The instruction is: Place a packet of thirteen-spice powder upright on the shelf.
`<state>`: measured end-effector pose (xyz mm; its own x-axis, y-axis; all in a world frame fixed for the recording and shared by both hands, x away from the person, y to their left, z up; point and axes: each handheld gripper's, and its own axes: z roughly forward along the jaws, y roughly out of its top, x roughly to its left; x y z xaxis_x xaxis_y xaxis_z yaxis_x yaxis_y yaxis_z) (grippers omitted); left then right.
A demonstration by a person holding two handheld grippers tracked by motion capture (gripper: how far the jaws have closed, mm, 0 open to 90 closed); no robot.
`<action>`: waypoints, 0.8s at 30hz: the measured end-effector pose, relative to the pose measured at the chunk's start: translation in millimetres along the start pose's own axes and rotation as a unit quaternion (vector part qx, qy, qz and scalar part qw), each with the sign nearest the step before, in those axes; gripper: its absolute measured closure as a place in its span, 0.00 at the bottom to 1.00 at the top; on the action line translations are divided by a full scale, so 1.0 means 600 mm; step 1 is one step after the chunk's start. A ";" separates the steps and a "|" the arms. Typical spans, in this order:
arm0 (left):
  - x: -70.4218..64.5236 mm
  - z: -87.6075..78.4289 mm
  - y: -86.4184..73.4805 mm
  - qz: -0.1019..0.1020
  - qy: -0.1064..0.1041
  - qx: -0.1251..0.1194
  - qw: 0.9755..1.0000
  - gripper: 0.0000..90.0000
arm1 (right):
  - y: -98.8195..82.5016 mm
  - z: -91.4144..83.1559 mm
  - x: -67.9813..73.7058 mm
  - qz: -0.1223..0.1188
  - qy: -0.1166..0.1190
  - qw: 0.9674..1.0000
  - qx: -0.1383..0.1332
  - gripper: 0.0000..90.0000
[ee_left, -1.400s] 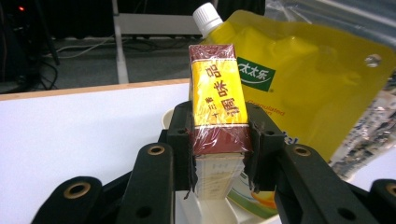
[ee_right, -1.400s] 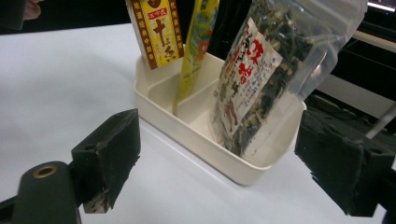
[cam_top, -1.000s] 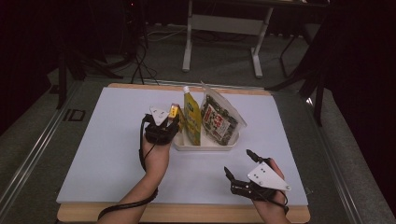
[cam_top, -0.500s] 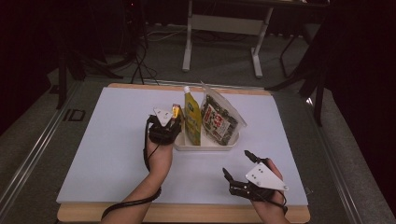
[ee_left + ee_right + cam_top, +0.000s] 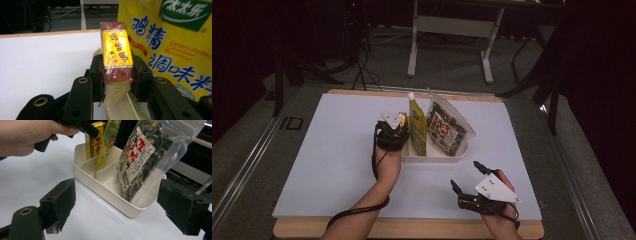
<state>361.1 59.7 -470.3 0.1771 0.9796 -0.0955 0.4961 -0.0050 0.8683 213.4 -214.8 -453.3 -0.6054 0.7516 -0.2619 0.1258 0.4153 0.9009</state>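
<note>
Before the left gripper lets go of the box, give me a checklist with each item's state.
1. Left gripper fingers clamped on the yellow and brown box: ok, both pads press its sides.
2. Box over the cream tray, left end compartment: ok, its lower end is already inside.
3. Box bottom resting on the tray floor: cannot tell, hidden.
4. Yellow bouillon pouch clear of the box: not ok, it stands right against it.
5. Seaweed bag out of the way: ok, it leans in the far compartment.
6. Right gripper clear: ok, open and empty, apart from the tray.
</note>
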 end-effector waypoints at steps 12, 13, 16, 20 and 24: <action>0.011 0.028 -0.004 -0.016 -0.018 -0.011 1.000 0.73 | -0.002 0.004 0.000 0.004 0.005 1.000 0.004 0.18; 0.012 0.029 -0.005 -0.017 -0.020 -0.014 1.000 0.73 | -0.001 0.004 0.000 0.005 0.007 1.000 0.005 0.18; 0.016 0.030 -0.007 -0.020 -0.029 -0.017 0.999 0.72 | -0.001 0.004 0.000 0.007 0.008 1.000 0.003 0.18; 0.021 0.031 -0.006 -0.002 -0.046 -0.009 0.999 0.67 | -0.001 0.003 -0.001 0.010 0.011 1.000 0.000 0.18; 0.026 0.027 -0.005 0.005 -0.054 -0.011 0.998 0.61 | 0.000 0.002 -0.002 0.011 0.010 1.000 -0.002 0.17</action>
<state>376.5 71.9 -482.3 0.2728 0.9523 -0.1368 0.4756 -0.0099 0.8796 215.1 -214.9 -453.6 -0.6189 0.7494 -0.2352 0.1366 0.3976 0.9073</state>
